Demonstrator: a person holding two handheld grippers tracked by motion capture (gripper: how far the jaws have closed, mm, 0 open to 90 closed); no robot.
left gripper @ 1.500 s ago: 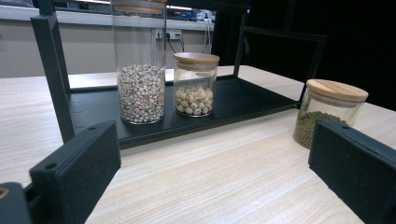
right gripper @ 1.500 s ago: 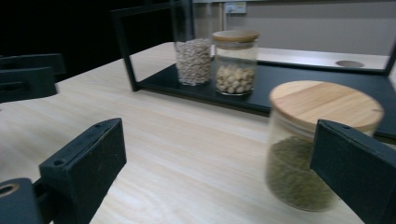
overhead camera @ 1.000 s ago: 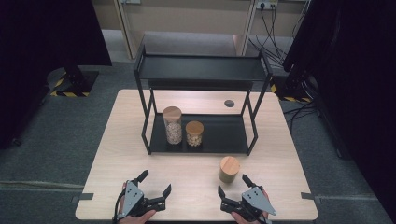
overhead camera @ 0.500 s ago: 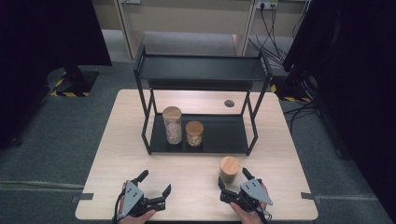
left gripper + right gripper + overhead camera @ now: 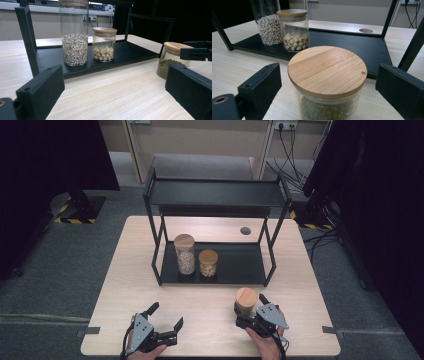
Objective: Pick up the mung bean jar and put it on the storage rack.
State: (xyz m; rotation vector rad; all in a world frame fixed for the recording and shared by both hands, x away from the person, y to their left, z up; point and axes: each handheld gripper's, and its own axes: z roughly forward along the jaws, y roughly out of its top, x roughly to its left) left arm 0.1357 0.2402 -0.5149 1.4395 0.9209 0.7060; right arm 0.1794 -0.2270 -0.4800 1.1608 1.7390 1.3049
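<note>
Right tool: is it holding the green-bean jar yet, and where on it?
Not yet. The right tool has been closing with the jar between its jaws at lid height, but gaps remain on both sides.

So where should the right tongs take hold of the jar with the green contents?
On the glass wall just under the wooden lid, one pad each side, coming in level from the person's side. The jar stands upright on the table, round and wider at the lid, and already sits between the right tongs' open jaws.

High view overhead; gripper views low, sharing the rack (image 5: 215, 200).
</note>
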